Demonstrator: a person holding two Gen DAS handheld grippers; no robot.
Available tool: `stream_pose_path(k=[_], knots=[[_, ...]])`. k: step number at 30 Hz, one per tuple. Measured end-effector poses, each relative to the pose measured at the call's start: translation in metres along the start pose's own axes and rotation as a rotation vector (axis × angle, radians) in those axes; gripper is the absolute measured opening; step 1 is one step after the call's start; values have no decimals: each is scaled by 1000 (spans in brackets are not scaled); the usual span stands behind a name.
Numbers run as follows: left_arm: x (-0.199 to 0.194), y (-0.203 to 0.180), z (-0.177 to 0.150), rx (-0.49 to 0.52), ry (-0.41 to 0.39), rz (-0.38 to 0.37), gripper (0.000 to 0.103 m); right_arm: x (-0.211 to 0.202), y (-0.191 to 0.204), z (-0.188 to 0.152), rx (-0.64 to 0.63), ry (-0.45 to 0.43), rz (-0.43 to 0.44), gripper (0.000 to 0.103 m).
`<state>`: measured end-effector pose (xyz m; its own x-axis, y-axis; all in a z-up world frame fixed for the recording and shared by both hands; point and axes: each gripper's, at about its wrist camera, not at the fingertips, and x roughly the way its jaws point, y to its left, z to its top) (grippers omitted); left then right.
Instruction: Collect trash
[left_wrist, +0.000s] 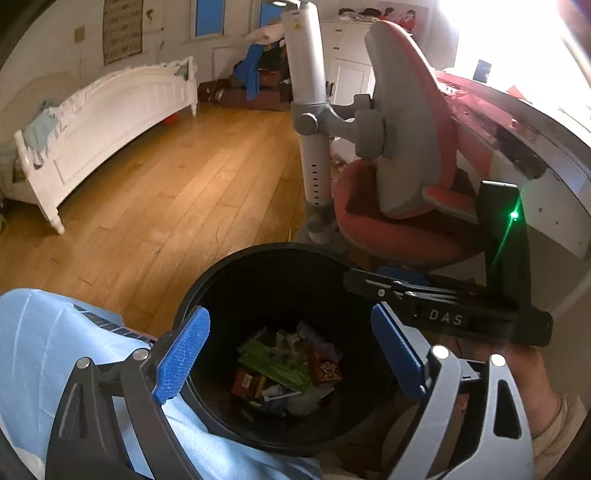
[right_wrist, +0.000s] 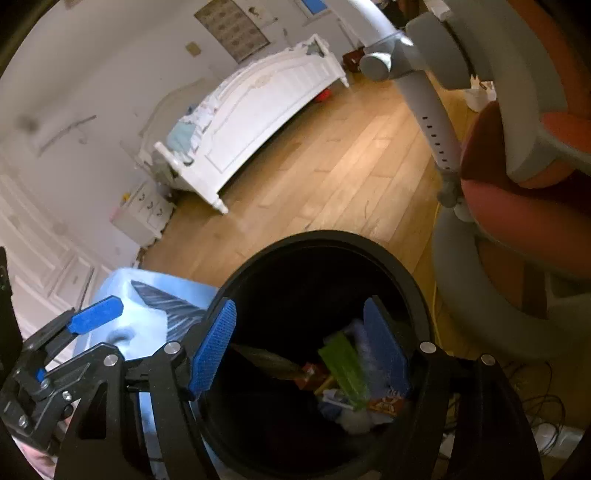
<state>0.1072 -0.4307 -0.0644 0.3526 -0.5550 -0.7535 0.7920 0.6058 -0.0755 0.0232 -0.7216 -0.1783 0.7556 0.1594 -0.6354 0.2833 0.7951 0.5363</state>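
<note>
A black round trash bin (left_wrist: 258, 254) stands on the wood floor and holds several wrappers and boxes (left_wrist: 288, 369), among them a green packet and a red box. My left gripper (left_wrist: 291, 354) hangs open and empty above the bin mouth. My right gripper (right_wrist: 299, 347) is also open and empty over the same bin (right_wrist: 325, 240), with the trash (right_wrist: 347, 373) below it. The right gripper's body shows in the left wrist view (left_wrist: 443, 314), and the left gripper shows at the left of the right wrist view (right_wrist: 74, 343).
A pale blue cloth or bag (left_wrist: 44, 354) lies against the bin's left side. A red and grey desk chair (left_wrist: 399, 155) stands just beyond the bin, with a desk (left_wrist: 517, 122) at the right. A white bed (left_wrist: 110, 118) stands across the wood floor (left_wrist: 166, 203).
</note>
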Motion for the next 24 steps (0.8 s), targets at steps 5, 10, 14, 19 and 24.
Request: stream_pose_path(k=[5,10,14,19,24], knots=[[-27,-4,-5,13,-40,59,94,-14,13,-6,-17,-14,11,72],[-72,1,-18,-2,-108,127,96,-25,35,-13,-45,-11,35,72],[-112,14,-34,-65,-155,178,98,-32,74,-24,-100,-5,63,72],[-161,37,-61,-153,-211,269,98,-38,135,-39,-191,-5,120,80],[-208,73,-99,-287,-258,379,98,-39,213,-64,-318,-6,183,84]])
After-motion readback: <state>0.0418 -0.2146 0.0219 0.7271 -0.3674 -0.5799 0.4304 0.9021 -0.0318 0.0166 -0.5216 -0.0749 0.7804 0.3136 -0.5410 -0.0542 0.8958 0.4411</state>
